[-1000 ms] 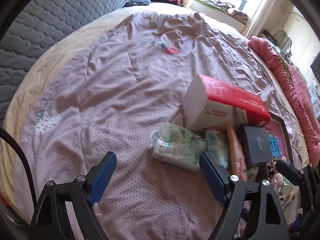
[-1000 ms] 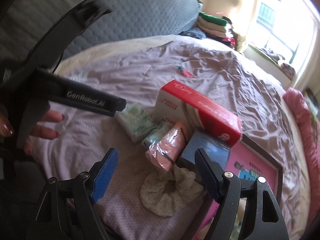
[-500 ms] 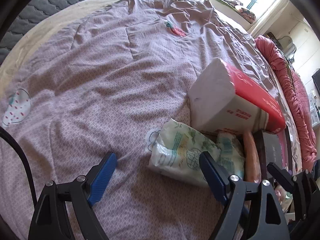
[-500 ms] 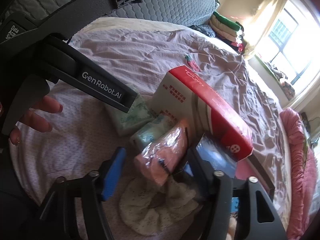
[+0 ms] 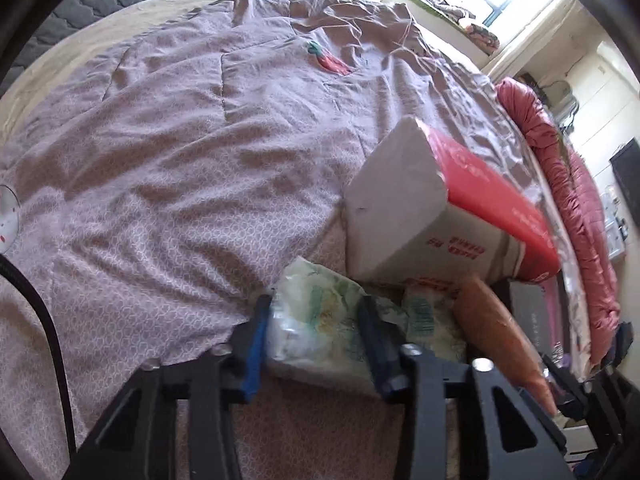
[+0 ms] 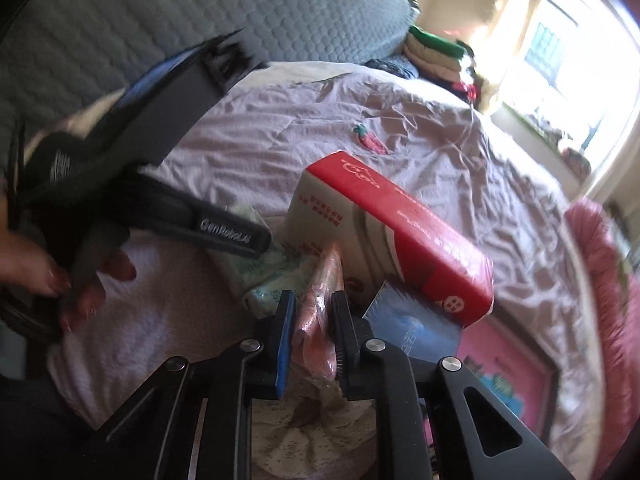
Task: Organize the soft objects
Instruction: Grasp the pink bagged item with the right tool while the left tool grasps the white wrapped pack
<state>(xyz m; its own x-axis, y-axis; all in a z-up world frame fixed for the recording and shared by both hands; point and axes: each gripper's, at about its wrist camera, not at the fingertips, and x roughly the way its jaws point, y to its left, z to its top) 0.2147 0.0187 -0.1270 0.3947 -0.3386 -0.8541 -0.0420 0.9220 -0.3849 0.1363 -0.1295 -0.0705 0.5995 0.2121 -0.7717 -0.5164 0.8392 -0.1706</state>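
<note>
My left gripper (image 5: 316, 336) is shut on a green-and-white tissue pack (image 5: 320, 332) lying on the mauve bedspread (image 5: 168, 160). My right gripper (image 6: 314, 332) is shut on a pink plastic-wrapped pack (image 6: 318, 304). The pink pack also shows in the left wrist view (image 5: 500, 336). A second small green tissue pack (image 5: 420, 312) lies between the two. A red-and-white tissue box (image 5: 440, 216) leans tilted just behind them, and shows in the right wrist view (image 6: 392, 224). A floral scrunchie (image 6: 320, 440) lies under my right gripper. My left gripper shows at the left of the right wrist view (image 6: 224, 232).
A dark blue box (image 6: 412, 336) and a pink framed picture (image 6: 516, 392) lie right of the pile. A rumpled pink quilt (image 5: 580, 220) runs along the bed's right edge. A grey quilted headboard (image 6: 200, 20) and folded clothes (image 6: 436, 56) stand at the back.
Both grippers moved forward into the pile and closed. The left one closed on the green-and-white tissue pack, the right one on the pink pack.
</note>
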